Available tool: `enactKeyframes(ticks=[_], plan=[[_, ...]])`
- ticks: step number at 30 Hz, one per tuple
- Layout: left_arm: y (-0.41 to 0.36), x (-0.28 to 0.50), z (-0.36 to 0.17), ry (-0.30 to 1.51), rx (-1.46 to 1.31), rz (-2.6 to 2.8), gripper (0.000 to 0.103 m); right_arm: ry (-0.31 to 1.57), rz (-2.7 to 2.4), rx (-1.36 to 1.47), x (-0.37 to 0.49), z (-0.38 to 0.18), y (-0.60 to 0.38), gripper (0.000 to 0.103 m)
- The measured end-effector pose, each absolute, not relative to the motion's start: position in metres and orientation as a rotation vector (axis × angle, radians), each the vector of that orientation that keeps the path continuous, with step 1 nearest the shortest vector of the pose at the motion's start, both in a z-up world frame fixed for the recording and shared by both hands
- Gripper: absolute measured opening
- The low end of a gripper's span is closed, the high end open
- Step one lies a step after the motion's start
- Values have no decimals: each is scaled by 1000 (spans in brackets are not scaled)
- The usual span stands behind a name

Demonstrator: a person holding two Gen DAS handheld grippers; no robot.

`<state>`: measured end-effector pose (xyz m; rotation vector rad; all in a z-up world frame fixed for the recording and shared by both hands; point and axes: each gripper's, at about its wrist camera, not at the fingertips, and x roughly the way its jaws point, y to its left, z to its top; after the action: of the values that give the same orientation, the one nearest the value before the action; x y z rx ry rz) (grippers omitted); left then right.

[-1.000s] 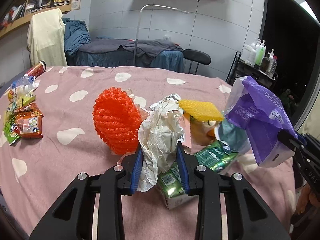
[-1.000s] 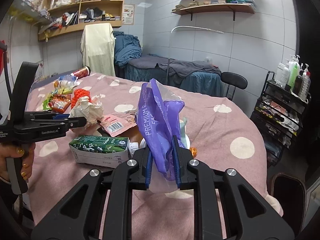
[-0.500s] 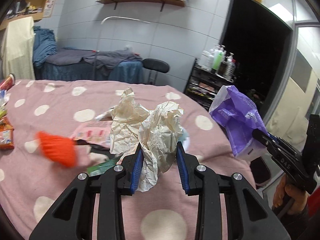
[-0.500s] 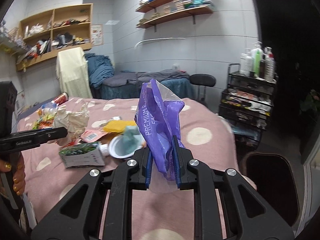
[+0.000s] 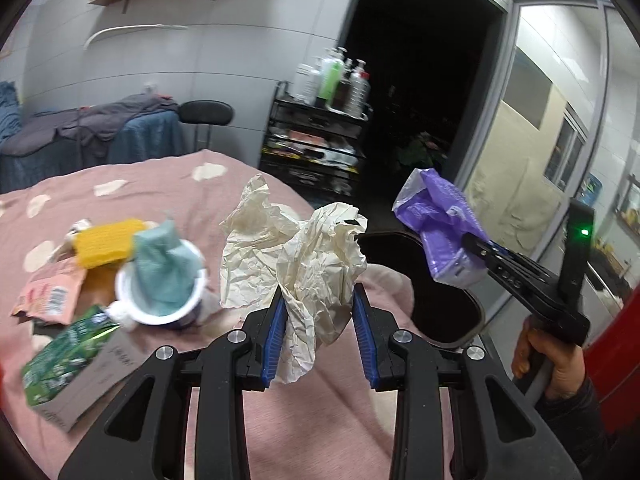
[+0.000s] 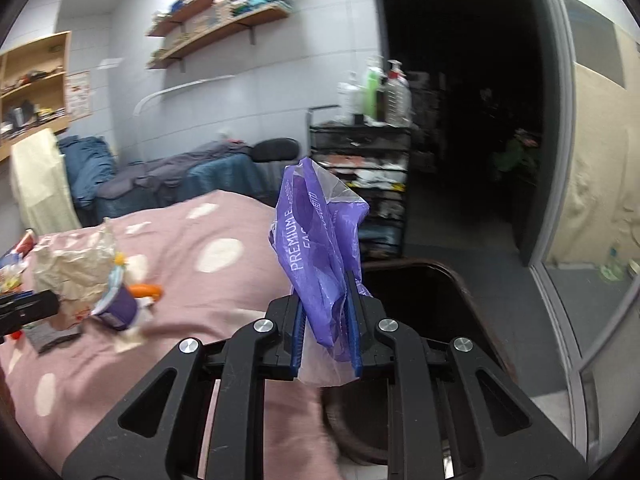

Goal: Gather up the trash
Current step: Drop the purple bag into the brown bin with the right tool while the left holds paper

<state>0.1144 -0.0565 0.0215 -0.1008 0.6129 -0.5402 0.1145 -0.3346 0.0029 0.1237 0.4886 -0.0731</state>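
My left gripper [image 5: 319, 312] is shut on a crumpled ball of cream paper [image 5: 304, 256], held above the right edge of the pink spotted table [image 5: 160, 184]. My right gripper [image 6: 326, 312] is shut on a purple plastic wrapper [image 6: 316, 236], which also shows at the right of the left wrist view as a purple wrapper [image 5: 440, 224]. Both hang near a dark bin [image 5: 440, 292] standing off the table's edge; the same bin [image 6: 432, 296] opens just beyond the wrapper. On the table lie a yoghurt cup [image 5: 164, 280] stuffed with teal paper, a yellow sponge [image 5: 106, 240] and a green carton [image 5: 68, 356].
A black trolley [image 5: 316, 148] with bottles stands behind the bin, beside a dark doorway [image 5: 420, 80]. A glass partition [image 6: 592, 184] runs along the right. A black chair [image 5: 204, 114] and a couch with clothes sit past the table. A person's hand [image 5: 548, 356] grips the right tool's handle.
Both grippers have swung right with their loads, from over the pile of trash to the table's right edge. The bin has come into view. The orange net has left the left wrist view.
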Motion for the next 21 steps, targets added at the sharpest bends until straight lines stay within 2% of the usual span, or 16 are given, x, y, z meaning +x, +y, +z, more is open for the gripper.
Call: enactKeyframes(ticks=[12, 15, 16, 17, 19, 21], plan=[[-122, 124, 15, 647, -2, -688, 32, 694, -229, 256, 146, -70, -411, 19], [-133, 127, 11, 666, 5, -712, 32, 717, -231, 271, 151, -83, -415, 23], [-137, 128, 10, 671, 9, -718, 32, 721, -234, 271, 150, -88, -413, 29], [-140, 129, 10, 675, 13, -724, 32, 725, -238, 272, 150, -91, -413, 44], [-146, 129, 9, 682, 24, -736, 32, 713, -261, 281, 146, -93, -412, 66], [-153, 131, 7, 692, 32, -747, 32, 702, -266, 290, 144, -93, -411, 67]])
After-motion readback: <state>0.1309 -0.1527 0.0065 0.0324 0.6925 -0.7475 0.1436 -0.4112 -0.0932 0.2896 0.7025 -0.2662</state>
